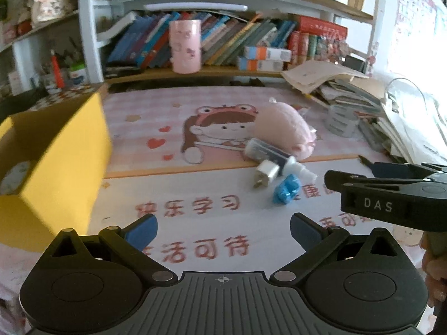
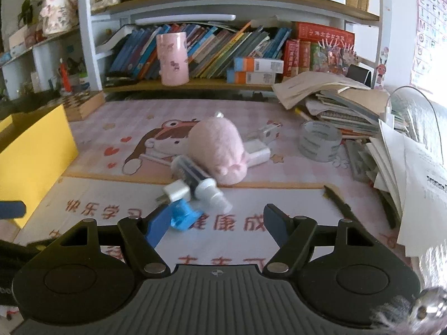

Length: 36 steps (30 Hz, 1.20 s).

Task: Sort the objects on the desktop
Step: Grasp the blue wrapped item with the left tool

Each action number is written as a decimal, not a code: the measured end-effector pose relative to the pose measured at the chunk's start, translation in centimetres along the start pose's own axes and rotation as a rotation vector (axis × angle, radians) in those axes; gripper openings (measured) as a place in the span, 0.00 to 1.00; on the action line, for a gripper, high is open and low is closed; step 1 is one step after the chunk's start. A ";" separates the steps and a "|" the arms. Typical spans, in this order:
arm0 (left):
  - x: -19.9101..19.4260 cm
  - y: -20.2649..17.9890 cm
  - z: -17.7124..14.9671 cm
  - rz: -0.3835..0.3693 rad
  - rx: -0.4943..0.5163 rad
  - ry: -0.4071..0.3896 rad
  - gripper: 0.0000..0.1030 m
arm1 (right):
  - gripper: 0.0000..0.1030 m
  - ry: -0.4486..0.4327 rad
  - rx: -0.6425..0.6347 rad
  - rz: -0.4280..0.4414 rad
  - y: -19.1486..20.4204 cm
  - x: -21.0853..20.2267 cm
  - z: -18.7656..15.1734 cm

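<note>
blue clip beside right jaws

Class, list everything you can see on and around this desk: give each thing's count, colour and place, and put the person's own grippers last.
plush toy: one, pink, mat centre
spray bottle: one, clear with white cap, lying in front of plush
plug adapter: one, white, beside bottle
small blue object: one, blue, nearest the right gripper
charger: one, white, right of plush
tape roll: one, clear, right side
pen: one, black, right front
box: one, yellow, left edge
cylinder: one, pink, shelf
left gripper: open, empty
right gripper: open, empty
</note>
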<state>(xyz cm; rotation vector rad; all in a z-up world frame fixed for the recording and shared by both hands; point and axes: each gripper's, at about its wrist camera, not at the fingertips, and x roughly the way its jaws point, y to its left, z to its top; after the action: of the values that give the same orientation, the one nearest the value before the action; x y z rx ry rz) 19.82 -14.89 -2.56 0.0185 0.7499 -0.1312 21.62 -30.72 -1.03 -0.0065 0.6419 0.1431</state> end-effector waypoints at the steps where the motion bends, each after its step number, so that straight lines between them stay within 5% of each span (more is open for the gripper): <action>1: 0.4 -0.3 0.2 -0.006 0.006 0.003 0.99 | 0.69 0.003 0.005 0.002 -0.4 0.2 0.1; 11: 5.5 -4.3 1.8 -0.098 0.075 0.021 0.92 | 0.68 0.025 0.068 0.015 -3.9 1.6 0.8; 20: 9.5 -6.6 2.7 -0.125 0.122 0.057 0.56 | 0.68 0.039 0.065 0.019 -4.5 2.3 1.1; 24: 10.8 -6.7 2.4 -0.118 0.137 0.094 0.30 | 0.68 0.041 0.065 0.019 -4.6 2.5 1.1; 36: 6.5 -2.6 1.7 -0.075 0.071 0.065 0.28 | 0.68 0.068 0.026 0.130 -2.5 4.6 1.8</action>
<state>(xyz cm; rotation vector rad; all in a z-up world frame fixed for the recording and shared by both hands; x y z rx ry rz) 25.35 -18.31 -5.63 0.0620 0.8105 -0.2297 26.67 -32.50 -2.42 0.0557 0.7122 0.2613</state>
